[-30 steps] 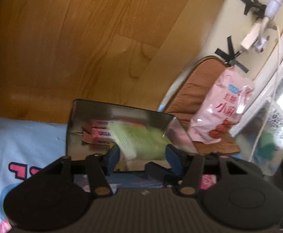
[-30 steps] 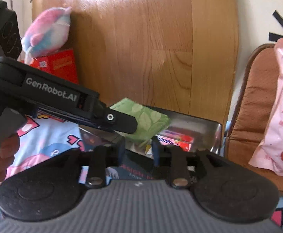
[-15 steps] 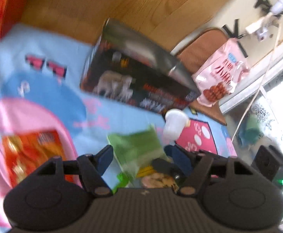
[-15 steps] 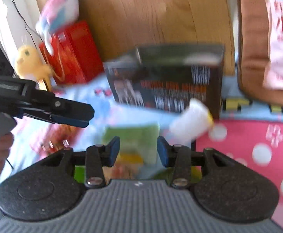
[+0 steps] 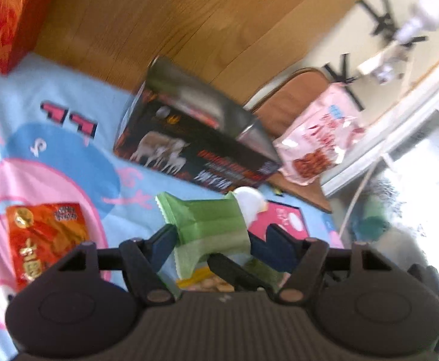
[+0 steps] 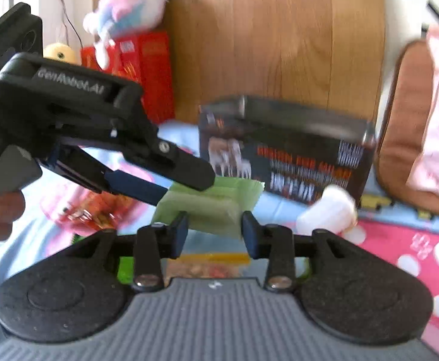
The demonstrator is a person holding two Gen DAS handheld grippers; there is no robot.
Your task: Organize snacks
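Note:
A green snack packet [image 5: 207,225] sits between the fingers of my left gripper [image 5: 216,243], which is shut on it above the mat. In the right wrist view the same packet [image 6: 210,201] is pinched by the left gripper's fingers [image 6: 135,188]. My right gripper [image 6: 214,231] is open just in front of the packet, touching nothing. The black open-topped box [image 5: 195,153] with animal pictures stands by the wooden wall; it also shows in the right wrist view [image 6: 288,156]. An orange-red snack bag [image 5: 44,237] lies on the mat at left.
A white cup-shaped item [image 6: 327,210] lies in front of the box. A pink snack bag [image 5: 318,141] leans on a brown cushion [image 5: 291,96] at right. A red box [image 6: 147,69] and a plush toy [image 6: 129,6] stand at far left. Another snack packet [image 6: 210,264] lies under the grippers.
My left gripper has pulled back from over the black box, carrying the green packet down above the mat. My right gripper has pulled back too and its fingers have spread wider.

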